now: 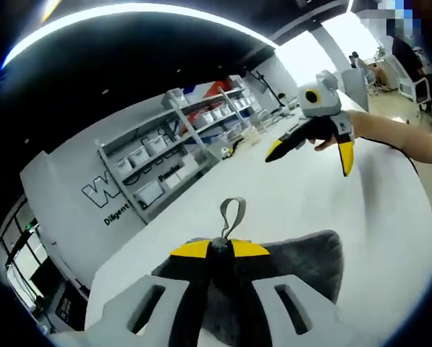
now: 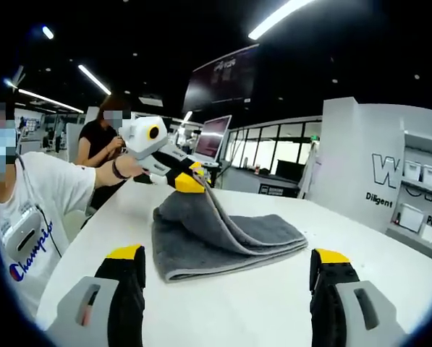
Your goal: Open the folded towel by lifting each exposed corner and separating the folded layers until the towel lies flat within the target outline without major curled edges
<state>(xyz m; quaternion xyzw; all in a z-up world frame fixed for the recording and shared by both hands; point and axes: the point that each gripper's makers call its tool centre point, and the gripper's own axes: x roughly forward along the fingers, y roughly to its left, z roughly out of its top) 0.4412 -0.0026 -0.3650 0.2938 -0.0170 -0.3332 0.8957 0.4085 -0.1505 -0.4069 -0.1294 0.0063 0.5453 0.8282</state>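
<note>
A grey towel [image 2: 230,242] lies folded on the white table [image 2: 273,307]. My left gripper [image 2: 189,178] is shut on one corner of the top layer and holds it up, so that layer peels off the stack below. In the left gripper view the same gripper [image 1: 219,249] pinches the towel [image 1: 306,264] beside its grey hang loop [image 1: 232,212]. My right gripper [image 2: 228,256] stands wide open in front of the towel's near fold with nothing between its jaws. It also shows in the left gripper view [image 1: 311,154], open, hovering above the table [image 1: 310,206].
The person holding the grippers, in a white shirt [image 2: 35,217], stands at the table's left edge, and another person in black [image 2: 100,144] is behind. A monitor [image 2: 212,137] is beyond the far edge. Shelves with white bins [image 1: 172,148] line the wall.
</note>
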